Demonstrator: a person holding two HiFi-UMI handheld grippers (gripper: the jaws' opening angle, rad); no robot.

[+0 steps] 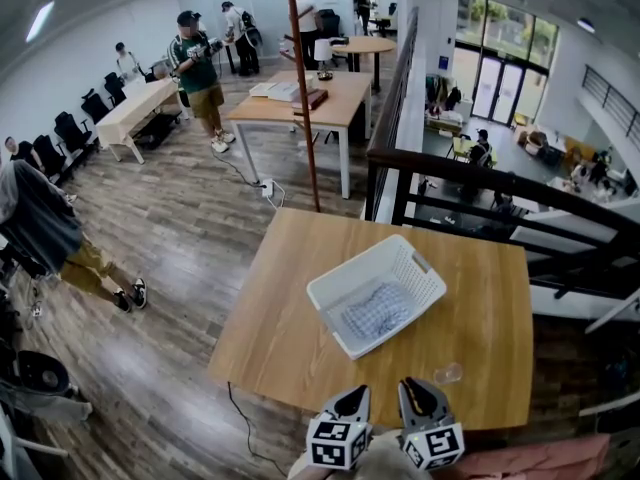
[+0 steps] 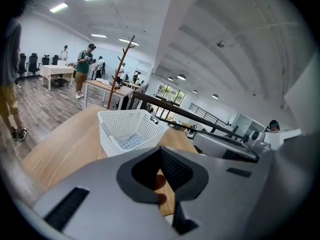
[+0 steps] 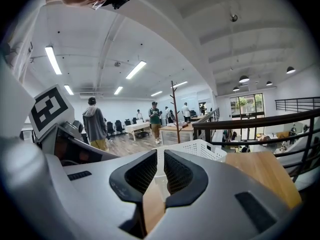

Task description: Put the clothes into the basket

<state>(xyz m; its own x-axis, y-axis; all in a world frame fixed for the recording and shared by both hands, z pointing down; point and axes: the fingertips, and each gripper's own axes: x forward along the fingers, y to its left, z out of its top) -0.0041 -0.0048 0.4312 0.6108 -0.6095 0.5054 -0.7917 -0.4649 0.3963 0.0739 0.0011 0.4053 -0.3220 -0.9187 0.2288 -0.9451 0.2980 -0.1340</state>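
Cloth (image 1: 378,310) sits in the basket (image 1: 330,293). Left tongs (image 1: 360,392) and right tongs (image 1: 409,383) hang at six o'clock, closed and empty, job seemingly done.

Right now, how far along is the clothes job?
Done: one checked cloth lies in the basket. In hand: nothing; the left gripper and right gripper are both shut and empty at the table's near edge. Left: no other clothes show on the table; pink fabric off its near right corner may be another piece, I cannot tell.
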